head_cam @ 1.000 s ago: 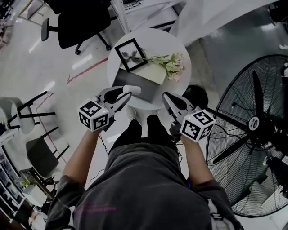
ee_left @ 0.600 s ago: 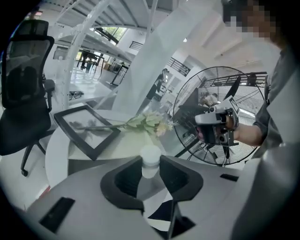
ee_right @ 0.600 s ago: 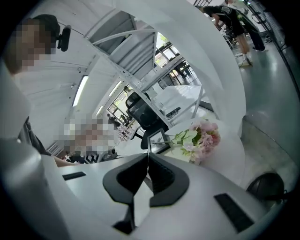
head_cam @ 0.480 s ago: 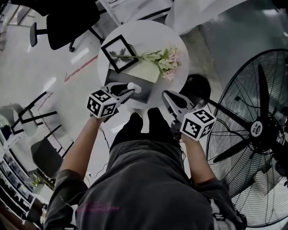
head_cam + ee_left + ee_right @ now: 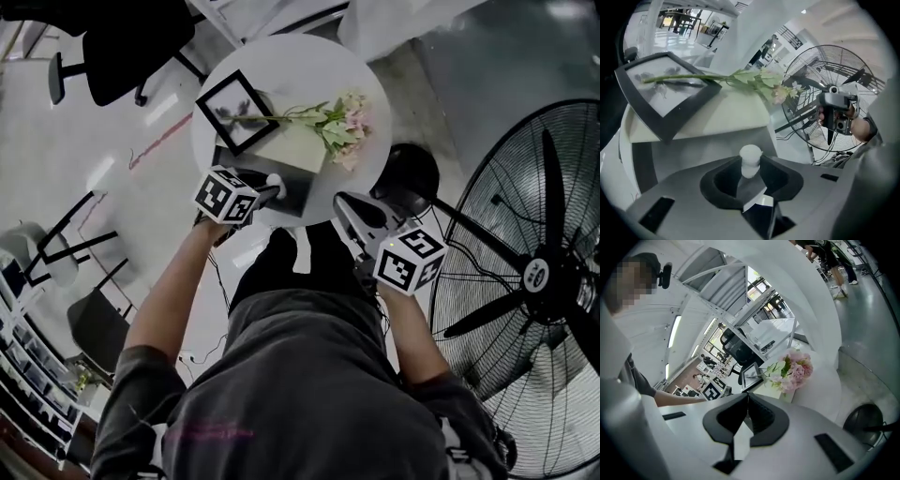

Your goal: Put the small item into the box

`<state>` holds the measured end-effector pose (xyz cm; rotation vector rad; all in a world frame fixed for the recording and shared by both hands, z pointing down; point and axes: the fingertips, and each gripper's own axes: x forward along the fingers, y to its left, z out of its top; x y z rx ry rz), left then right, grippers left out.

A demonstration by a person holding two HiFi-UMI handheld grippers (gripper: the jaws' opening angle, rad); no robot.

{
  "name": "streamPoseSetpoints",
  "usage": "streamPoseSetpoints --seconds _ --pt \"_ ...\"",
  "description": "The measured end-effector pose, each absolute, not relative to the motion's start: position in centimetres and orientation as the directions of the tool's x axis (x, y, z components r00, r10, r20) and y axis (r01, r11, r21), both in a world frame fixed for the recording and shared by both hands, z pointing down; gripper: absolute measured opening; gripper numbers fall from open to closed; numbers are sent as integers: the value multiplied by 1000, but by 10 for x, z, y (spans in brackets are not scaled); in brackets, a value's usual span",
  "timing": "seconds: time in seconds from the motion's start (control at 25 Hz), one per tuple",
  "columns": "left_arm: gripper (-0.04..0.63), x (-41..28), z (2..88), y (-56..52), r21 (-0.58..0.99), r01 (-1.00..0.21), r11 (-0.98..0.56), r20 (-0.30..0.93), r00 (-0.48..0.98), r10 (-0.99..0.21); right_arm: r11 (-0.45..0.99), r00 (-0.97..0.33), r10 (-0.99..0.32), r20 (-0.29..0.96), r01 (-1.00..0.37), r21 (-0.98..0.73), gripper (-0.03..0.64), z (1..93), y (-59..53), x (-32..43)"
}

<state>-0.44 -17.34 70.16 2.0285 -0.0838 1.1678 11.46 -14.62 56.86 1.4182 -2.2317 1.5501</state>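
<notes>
Left claw (image 5: 750,165), jaws opening, pinches the small rounded white item (image 5: 751,153) at its tips, over the matte grey box (image 5: 689,152). Right claw (image 5: 745,401) is closed and empty.

Frame (image 5: 232,111), flowers (image 5: 339,122) crowd the far side — near box (image 5: 298,190) unobstructed

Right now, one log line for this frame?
left gripper: shut on item | item: at box, not yet released | right gripper: shut, empty | step: placing
</notes>
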Motion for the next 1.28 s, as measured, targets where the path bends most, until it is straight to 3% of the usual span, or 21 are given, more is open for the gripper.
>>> streamPoseSetpoints --seconds 0.28,0.44,0.76,0.92,1.28 --pt "155 -8 712 -184 546 -462 -699 798 542 264 50 -564 -628 536 -717 -696 23 573 -148 119" --pt "211 -16 709 -187 507 -469 -723 820 521 237 61 -568 -627 533 -718 -693 23 569 -151 115" --pt "212 -33 665 -206 438 -500 -747 799 597 69 108 -576 -636 514 -726 -679 23 551 -160 103" --pt "203 -35 619 -212 408 -479 -777 730 683 -37 146 -578 -648 496 -733 -664 23 535 -161 92" --pt "97 -40 489 -208 331 -423 -843 469 849 -243 253 -575 -696 430 -757 -602 23 487 -154 66"
